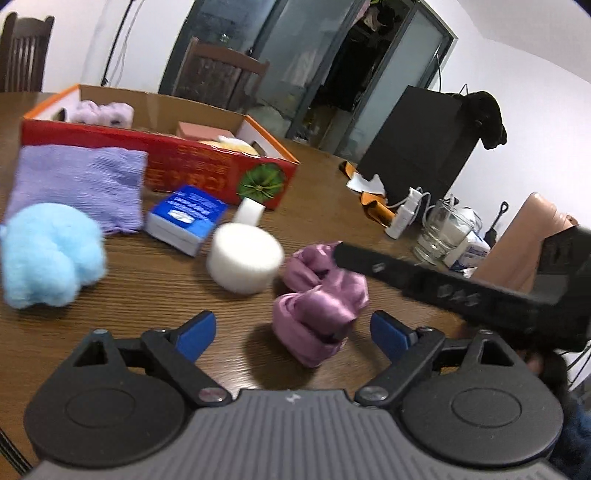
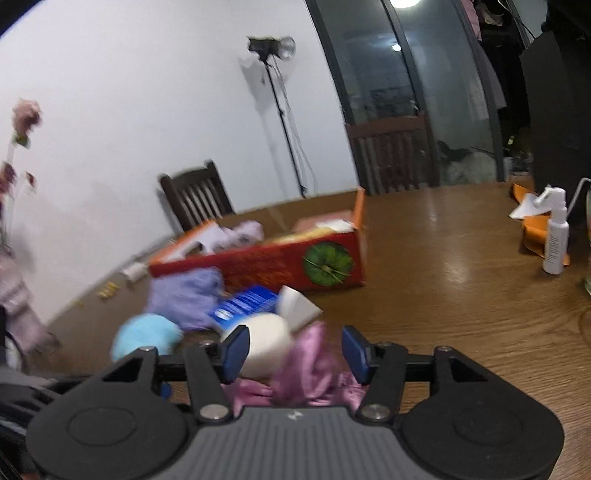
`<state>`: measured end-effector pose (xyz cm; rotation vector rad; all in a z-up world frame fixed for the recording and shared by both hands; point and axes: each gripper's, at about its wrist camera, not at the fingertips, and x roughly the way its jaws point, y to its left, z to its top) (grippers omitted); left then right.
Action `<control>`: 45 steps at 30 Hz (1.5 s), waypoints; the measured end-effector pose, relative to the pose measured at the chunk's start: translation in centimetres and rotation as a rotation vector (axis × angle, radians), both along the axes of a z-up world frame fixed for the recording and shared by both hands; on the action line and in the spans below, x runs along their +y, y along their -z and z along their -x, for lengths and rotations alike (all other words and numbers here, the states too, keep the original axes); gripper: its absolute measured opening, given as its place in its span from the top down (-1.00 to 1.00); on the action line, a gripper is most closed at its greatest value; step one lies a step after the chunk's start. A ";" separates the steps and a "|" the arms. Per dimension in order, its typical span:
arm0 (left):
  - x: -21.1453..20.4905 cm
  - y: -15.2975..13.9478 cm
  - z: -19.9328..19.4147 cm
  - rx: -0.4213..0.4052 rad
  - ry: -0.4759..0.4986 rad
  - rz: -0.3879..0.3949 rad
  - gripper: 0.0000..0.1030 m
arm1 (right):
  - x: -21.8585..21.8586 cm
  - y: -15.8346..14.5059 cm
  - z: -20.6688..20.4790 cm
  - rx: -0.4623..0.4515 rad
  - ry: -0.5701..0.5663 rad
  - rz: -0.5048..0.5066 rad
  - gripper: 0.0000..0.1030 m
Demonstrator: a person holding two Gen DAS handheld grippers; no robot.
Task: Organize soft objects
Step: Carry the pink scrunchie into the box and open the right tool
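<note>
Crumpled pink satin cloth (image 1: 317, 306) on wooden table (image 1: 155, 291), between wide-apart left gripper (image 1: 293, 334) fingers (image 1: 197, 334).

Lighting, both my wrist views: indoor, moderately bright, cool white. Source: a ceiling lamp (image 2: 404, 3) at twelve o'clock in my right view, mirrored again in the glass door (image 2: 396, 47) below it. Glare: a pale sheen on the wooden table (image 2: 443, 236) toward three o'clock. Shadows: soft, short, lying under the pink satin cloth (image 1: 317, 306) and the white foam cylinder (image 1: 243, 264). Blur: motion smear on the blue fluff ball (image 2: 146, 336) and the purple cloth (image 2: 184, 295); my left view is sharper, though softened throughout. Distortion: strong fisheye bowing of door frames and walls; dark vignette in the corners.
</note>
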<state>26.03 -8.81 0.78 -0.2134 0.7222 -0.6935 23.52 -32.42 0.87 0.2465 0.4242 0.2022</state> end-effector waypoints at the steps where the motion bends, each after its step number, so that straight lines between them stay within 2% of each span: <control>1: -0.4 0.2 -0.2 0.010 0.002 -0.003 -0.52 | -0.4 0.4 -0.3 0.016 -0.003 -0.005 -0.07; 3: -1.3 0.8 -0.8 0.037 0.026 -0.030 0.16 | -1.0 1.1 -0.8 0.060 -0.019 -0.027 -0.05; 4: -1.4 1.0 -1.1 0.049 0.054 -0.021 0.27 | -1.1 1.5 -1.0 0.081 -0.024 -0.029 0.03; 6: -1.4 0.9 -1.1 0.049 0.064 -0.014 0.32 | -1.2 2.0 -0.8 0.094 -0.029 -0.026 0.15; 7: -1.2 0.8 -1.1 0.048 0.071 -0.018 0.34 | -1.2 2.0 -0.8 0.096 -0.034 -0.032 0.29; 8: -1.1 0.7 -1.1 0.050 0.075 -0.016 0.38 | -1.2 1.8 -0.6 0.098 -0.051 -0.043 0.54; 10: -0.8 0.2 -1.4 0.065 0.086 0.001 0.41 | -1.0 1.2 -0.3 0.106 -0.064 -0.047 0.64; 12: -0.2 -0.8 -1.6 0.050 0.102 0.024 0.43 | -0.2 0.0 0.0 0.084 -0.070 0.000 0.69; 15: 1.5 -3.7 -2.9 -0.028 0.099 0.067 0.43 | 0.3 -2.8 -0.4 0.019 -0.081 0.002 0.70; 18: 3.5 -6.6 -6.0 -0.102 0.075 0.101 0.43 | 0.7 -5.7 -3.0 -0.047 -0.107 -0.035 0.70; 24: 6.0 -10.0 -16.9 -0.137 -0.021 0.067 0.46 | 3.6 -10.2 -13.6 -0.081 -0.169 -0.018 0.74; 27: 6.5 -9.7 -23.7 -0.085 -0.074 0.025 0.47 | 4.8 -11.1 -21.9 -0.006 -0.176 -0.038 0.77; 31: 6.5 -7.3 -30.6 0.007 -0.153 -0.056 0.47 | 6.9 -10.0 -31.9 0.123 -0.166 -0.020 0.79; 34: 5.8 -5.3 -32.7 0.021 -0.190 -0.143 0.39 | 8.3 -8.3 -37.5 0.222 -0.164 -0.012 0.81; 35: 5.8 -4.9 -32.9 0.021 -0.177 -0.154 0.24 | 8.9 -7.6 -38.8 0.244 -0.156 0.001 0.81; 37: 5.7 -4.5 -33.0 0.024 -0.142 -0.169 0.14 | 10.1 -6.8 -40.3 0.267 -0.154 0.056 0.80; 40: 6.1 -5.1 -32.5 -0.022 -0.138 -0.181 -0.06 | 10.8 -6.2 -40.9 0.291 -0.160 0.082 0.68; 42: 6.4 -5.8 -32.0 -0.054 -0.145 -0.199 -0.20 | 10.5 -6.2 -40.5 0.288 -0.154 0.077 0.51; 44: 6.7 -6.8 -31.2 -0.094 -0.160 -0.215 -0.28 | 10.0 -7.1 -39.5 0.273 -0.137 0.063 -0.07; 45: 6.6 -7.2 -30.4 -0.112 -0.165 -0.214 -0.38 | 9.5 -7.6 -39.0 0.259 -0.129 0.060 -0.11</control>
